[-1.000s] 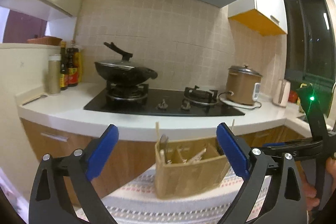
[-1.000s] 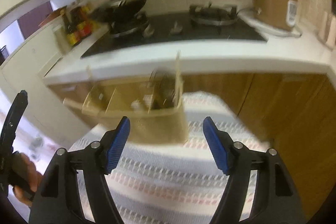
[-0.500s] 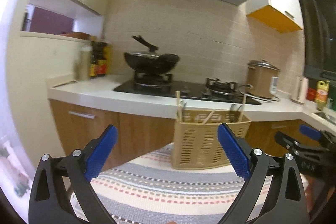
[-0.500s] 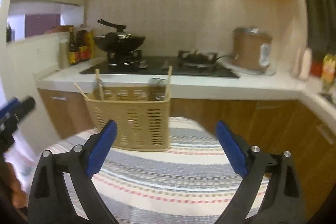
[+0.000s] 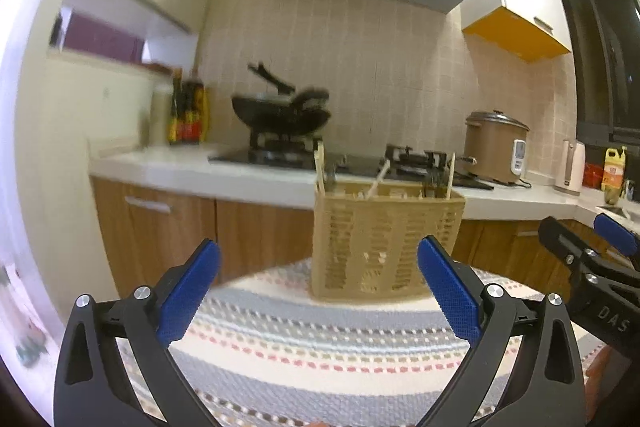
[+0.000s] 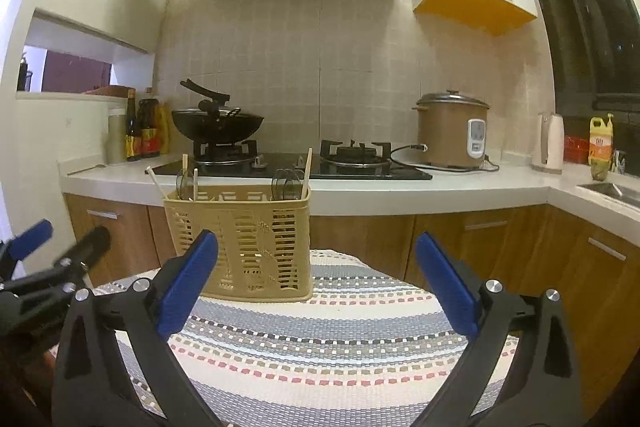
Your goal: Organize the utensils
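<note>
- Left wrist view: left gripper (image 5: pixel 318 285) spread wide, nothing between the blue pads (image 5: pixel 188 297); it hangs above the near part of the striped cloth (image 5: pixel 320 347).
- Tan slotted utensil basket (image 5: pixel 386 243) stands upright on the cloth's far edge, ahead and slightly right of centre, not touched by either finger.
- Chopsticks (image 5: pixel 319 167) stick up from the basket's left end; one more stick leans at mid-basket, another rises at the right end (metal handles there too, too blurred to name).
- Right gripper (image 5: pixel 592 251) enters from the right edge, well right of the basket.
- Background: wok (image 5: pixel 280 115) on the hob, rice cooker (image 5: pixel 496 147) on the counter to the right.
- Right wrist view: right gripper (image 6: pixel 316 281) also spread wide and holding nothing, above the cloth (image 6: pixel 320 339).
- Basket (image 6: pixel 240 243) sits ahead and left of centre; the left blue pad (image 6: pixel 186 281) overlaps its lower left corner in the frame (cannot tell if they touch).
- Chopsticks (image 6: pixel 306 171) up at the right end, more sticks at the left; clear rounded utensil heads (image 6: pixel 286 183) show above the rim.
- Left gripper (image 6: pixel 48 251) at the left edge, beside the basket and apart from it, blurred.
- Wok (image 6: pixel 218 123), rice cooker (image 6: pixel 452 131), sauce bottles (image 6: pixel 140 135) on the counter behind.
</note>
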### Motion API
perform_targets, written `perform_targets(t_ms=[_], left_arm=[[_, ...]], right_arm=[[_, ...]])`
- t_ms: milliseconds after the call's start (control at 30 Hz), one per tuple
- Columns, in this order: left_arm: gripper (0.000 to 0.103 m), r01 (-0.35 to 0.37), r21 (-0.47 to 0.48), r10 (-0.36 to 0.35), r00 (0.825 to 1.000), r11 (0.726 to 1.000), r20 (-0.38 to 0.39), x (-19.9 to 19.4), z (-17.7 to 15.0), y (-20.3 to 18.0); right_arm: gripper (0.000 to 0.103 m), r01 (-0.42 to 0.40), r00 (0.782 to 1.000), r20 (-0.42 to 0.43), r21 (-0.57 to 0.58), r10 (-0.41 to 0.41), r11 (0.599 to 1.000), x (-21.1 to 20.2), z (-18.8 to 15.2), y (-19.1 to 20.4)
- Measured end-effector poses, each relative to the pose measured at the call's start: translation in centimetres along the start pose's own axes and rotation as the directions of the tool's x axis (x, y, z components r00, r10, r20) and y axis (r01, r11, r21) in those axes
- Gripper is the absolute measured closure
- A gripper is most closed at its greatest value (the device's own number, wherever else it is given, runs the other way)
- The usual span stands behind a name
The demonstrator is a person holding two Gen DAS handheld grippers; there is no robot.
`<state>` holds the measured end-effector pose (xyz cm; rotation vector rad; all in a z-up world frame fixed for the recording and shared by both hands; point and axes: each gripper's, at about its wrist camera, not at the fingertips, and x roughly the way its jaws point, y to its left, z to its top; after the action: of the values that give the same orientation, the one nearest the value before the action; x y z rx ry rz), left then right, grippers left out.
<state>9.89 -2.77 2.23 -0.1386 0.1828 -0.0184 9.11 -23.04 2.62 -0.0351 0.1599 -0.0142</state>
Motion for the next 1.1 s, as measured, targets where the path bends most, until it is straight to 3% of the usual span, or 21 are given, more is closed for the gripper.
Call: perform_targets(t_ms=[433,800,1100], left_arm=[[0.008,-0.054,-0.042,0.052,0.998,0.998,-0.042,0.9,-0.3,2.0],[0.008,-0.057,0.021,0.057,0.998,0.998,-0.017,0.3,-0.4,0.8],[0.008,-0.027,0.014,0.028,0.998,1.0,-0.064,1.0,-0.6,0.8]], right_arm=[[0.008,-0.006,0.999,-0.046,-0.039,0.005,0.999,0.1,-0.8,1.0],[0.008,0.01,0.998,-0.07,-0.032,-0.012,0.999,0.7,-1.0,0.8],[0.008,0.017,0.998,-0.068,-0.021,-0.019,1.0,0.8,-0.9,0.6]])
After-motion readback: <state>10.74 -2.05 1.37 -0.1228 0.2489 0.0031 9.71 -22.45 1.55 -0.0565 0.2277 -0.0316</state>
